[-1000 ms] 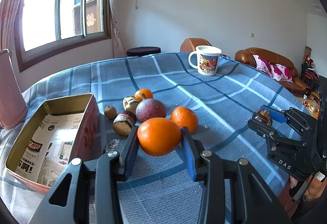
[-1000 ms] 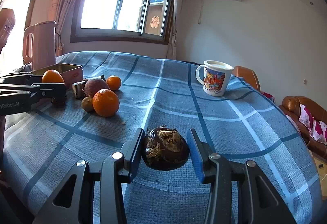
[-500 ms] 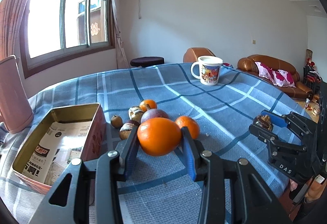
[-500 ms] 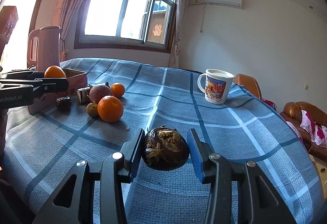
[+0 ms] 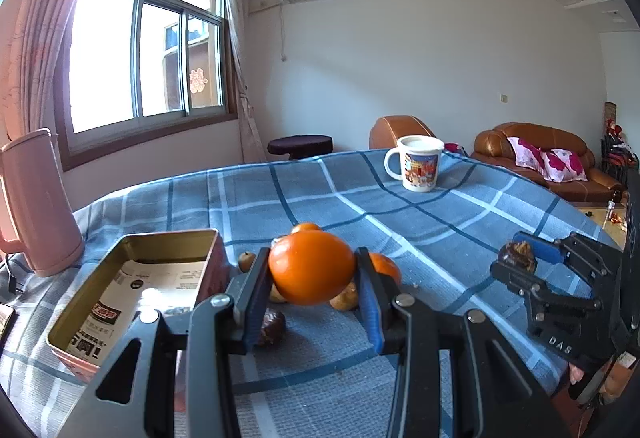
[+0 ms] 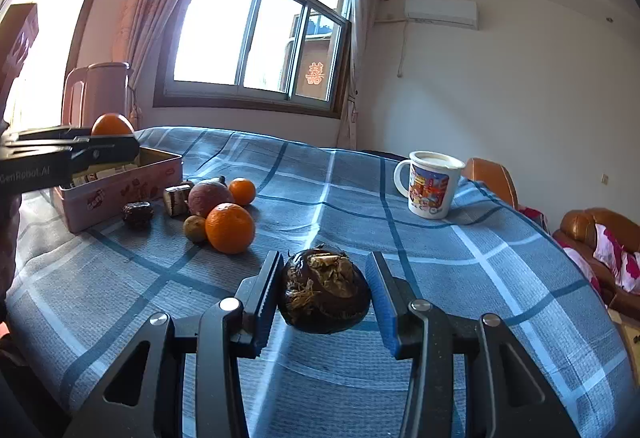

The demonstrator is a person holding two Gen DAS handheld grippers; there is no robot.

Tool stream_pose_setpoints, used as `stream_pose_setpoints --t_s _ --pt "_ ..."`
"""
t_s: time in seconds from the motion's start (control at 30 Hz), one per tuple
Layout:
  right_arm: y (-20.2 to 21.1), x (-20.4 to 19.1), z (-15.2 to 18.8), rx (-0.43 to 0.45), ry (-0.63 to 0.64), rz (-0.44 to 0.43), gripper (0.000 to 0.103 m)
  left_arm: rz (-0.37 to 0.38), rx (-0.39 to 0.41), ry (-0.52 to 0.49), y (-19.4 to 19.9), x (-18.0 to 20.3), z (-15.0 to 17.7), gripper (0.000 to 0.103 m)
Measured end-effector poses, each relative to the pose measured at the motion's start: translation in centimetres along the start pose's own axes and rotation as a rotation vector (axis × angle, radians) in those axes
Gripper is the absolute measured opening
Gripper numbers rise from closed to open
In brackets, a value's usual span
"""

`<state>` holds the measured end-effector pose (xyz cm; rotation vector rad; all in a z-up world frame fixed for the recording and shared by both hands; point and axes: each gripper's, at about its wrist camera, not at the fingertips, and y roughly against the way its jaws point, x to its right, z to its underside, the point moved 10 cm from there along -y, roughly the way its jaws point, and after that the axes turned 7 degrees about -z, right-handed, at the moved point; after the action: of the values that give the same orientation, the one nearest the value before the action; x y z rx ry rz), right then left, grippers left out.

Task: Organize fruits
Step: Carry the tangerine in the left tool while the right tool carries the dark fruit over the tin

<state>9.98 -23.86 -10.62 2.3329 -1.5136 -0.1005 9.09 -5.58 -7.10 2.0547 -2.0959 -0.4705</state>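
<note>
My left gripper is shut on a large orange and holds it above the table, right of the open tin box. My right gripper is shut on a dark wrinkled fruit, held above the blue checked tablecloth. On the cloth lie an orange, a small orange, a purple fruit, a small brown fruit, a dark date-like fruit and a cut brown piece. The right gripper shows in the left wrist view.
The tin box is lined with newspaper. A pink kettle stands behind it at the table's left edge. A white printed mug stands at the far right. Sofas lie beyond the table.
Both grippers have risen and tilted up, each keeping its fruit. The left gripper has shifted toward the tin box; the loose fruits now sit lower and partly hidden behind its orange.
</note>
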Motion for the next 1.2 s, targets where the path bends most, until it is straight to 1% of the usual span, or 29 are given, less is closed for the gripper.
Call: stream_pose_setpoints --t_s 0.2,0.43,0.87,1.2 --pt "0.0 -0.7 -0.6 0.006 0.009 -0.01 0.045 -0.023 0.017 0.009 0.2 -0.9 -0.4 0.042" --pt "0.0 -2.2 -2.2 0.028 0.026 -0.036 0.045 -0.039 0.023 0.021 0.3 -1.8 -0.7 0.042" --pt "-0.8 -6.5 -5.6 0.063 0.085 -0.116 0.045 -0.093 0.029 0.067 0.5 -4.9 -1.4 0.042" --pt "-2.5 -9.4 -7.8 0.063 0.1 -0.195 0.045 -0.142 0.014 0.105 0.2 -7.6 -1.2 0.042"
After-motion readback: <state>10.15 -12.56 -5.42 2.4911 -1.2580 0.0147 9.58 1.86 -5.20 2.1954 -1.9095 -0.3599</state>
